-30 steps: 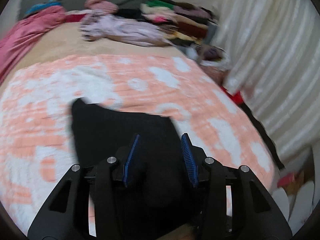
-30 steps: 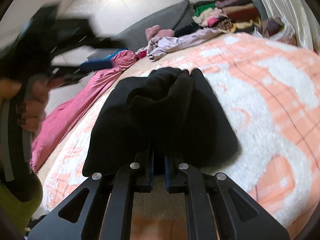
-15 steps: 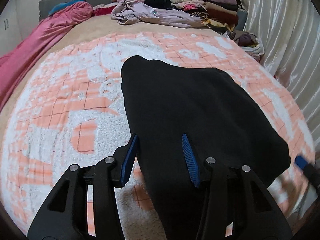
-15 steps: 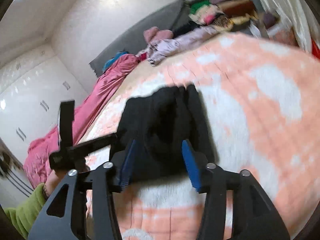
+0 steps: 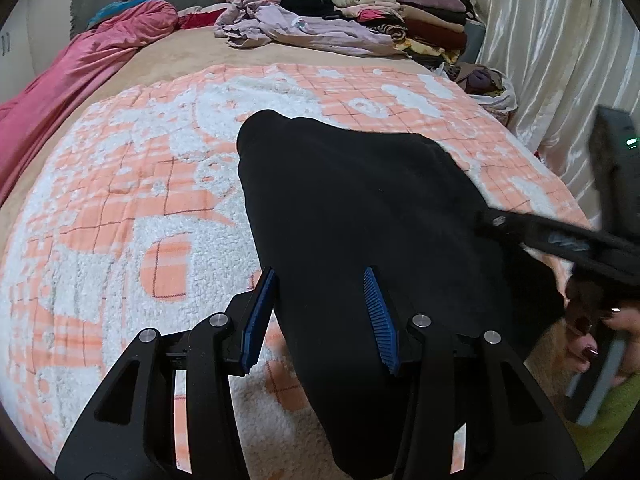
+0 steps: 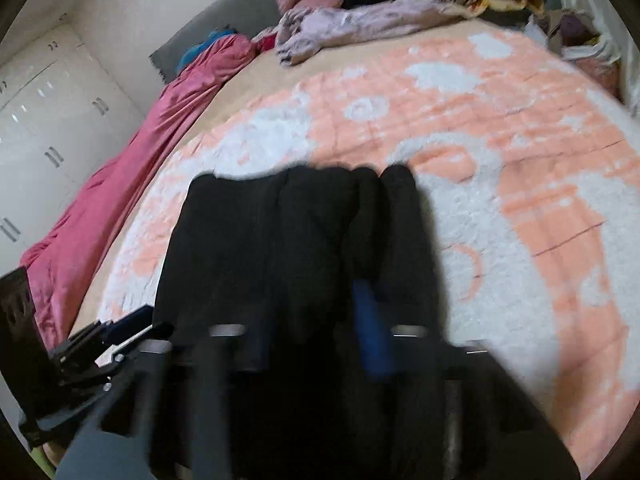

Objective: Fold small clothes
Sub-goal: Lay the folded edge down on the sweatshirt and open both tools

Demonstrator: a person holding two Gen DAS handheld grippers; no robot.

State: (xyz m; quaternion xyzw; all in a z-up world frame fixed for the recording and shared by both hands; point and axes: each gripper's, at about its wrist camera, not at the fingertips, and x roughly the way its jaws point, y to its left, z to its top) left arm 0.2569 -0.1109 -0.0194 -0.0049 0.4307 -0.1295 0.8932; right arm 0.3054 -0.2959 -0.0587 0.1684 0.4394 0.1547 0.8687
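Observation:
A black garment (image 5: pixel 360 220) lies on the orange and white blanket (image 5: pixel 120 200). It also shows in the right wrist view (image 6: pixel 280 248), bunched in folds. My left gripper (image 5: pixel 320 312) is open, its blue pads straddling the garment's near left edge, holding nothing. My right gripper (image 6: pixel 316 332) is blurred, open, low over the garment's near end. The right gripper also shows in the left wrist view (image 5: pixel 540 236) at the garment's right edge.
A pink cover (image 5: pixel 80 60) runs along the bed's left side. A lilac garment (image 5: pixel 300 28) and a stack of folded clothes (image 5: pixel 400 8) lie at the far end. White curtains (image 5: pixel 560 60) hang on the right. White cupboards (image 6: pixel 40 120) stand left.
My right gripper has let go of the garment, opened and dropped back low over it. My left gripper has come down to the garment's left edge. The garment now lies spread flatter.

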